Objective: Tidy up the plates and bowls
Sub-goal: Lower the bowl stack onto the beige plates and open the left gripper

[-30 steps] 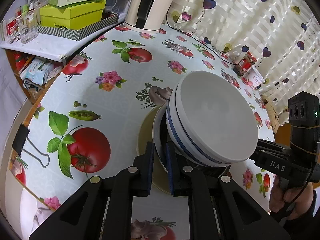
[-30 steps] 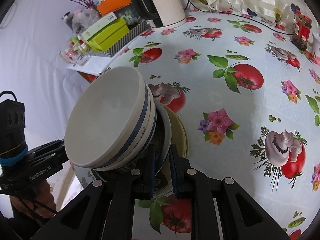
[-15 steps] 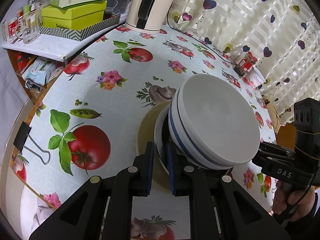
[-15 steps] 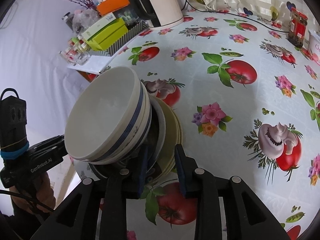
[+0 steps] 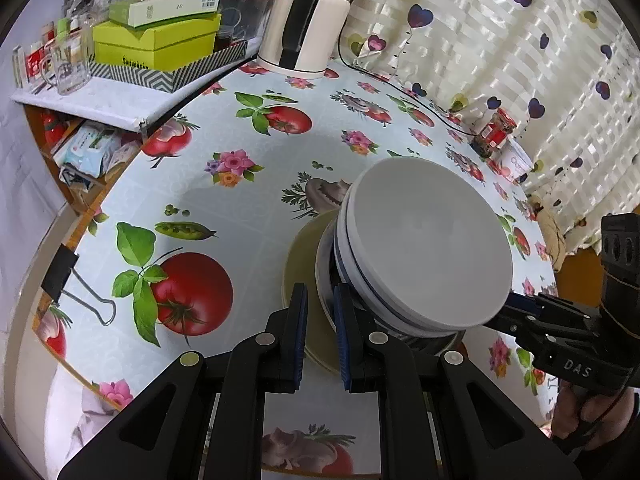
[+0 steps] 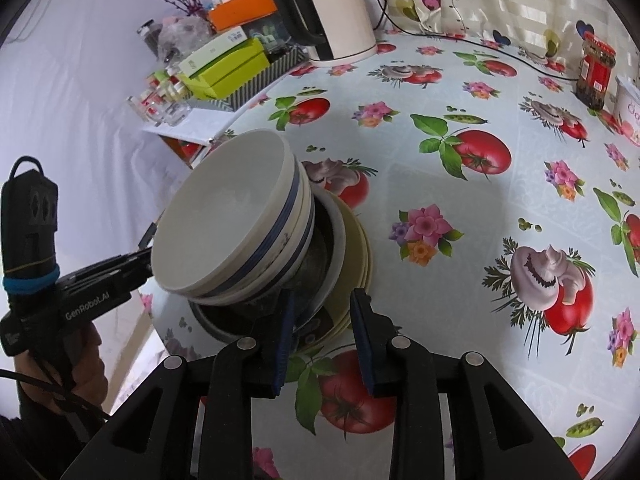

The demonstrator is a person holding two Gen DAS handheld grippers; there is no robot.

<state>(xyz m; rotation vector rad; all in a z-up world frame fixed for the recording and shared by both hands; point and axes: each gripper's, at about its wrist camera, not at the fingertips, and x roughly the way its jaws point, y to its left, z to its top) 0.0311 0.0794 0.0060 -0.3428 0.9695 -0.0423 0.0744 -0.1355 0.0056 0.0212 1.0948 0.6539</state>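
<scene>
Step in hand: you are setting the gathered stack down on the tabletop point(image 5: 248, 200); bowls nested on plates, one pile, near the front edge.

Stack: two white bowls with a blue band point(image 6: 236, 224) sit on top, tilted toward the left hand's side; beneath them a white plate point(image 6: 334, 240) with a dark inside; at the bottom the yellowish plates point(image 6: 360, 248) lying on the cloth.

Left gripper point(image 5: 320, 332): nearly clenched; its blue pads straddle the near rim of the plates point(image 5: 308, 264), though I cannot tell for sure that they press on it; the frames show a narrow gap with rim inside.

Right gripper point(image 6: 322, 334): its jaws stand apart around the near edge of the lower plates; the pads do not visibly press on anything, so I read it as released.

Other hand's tool: in the left view you see the right gripper body point(image 5: 560, 332) reaching under the bowls; in the right view the left one point(image 6: 100, 284) does the same from the far side.

Next move, as I judge it: draw the right gripper straight back clear of the rims; then ease the left one off the same way; slow, since the tilted bowls could slide.

Risk: a snagged pad could drag the bottom plates and tip the pile.

Bystanders: kettle point(image 6: 340, 16) and red jar point(image 6: 596, 72) stand well apart.
</scene>
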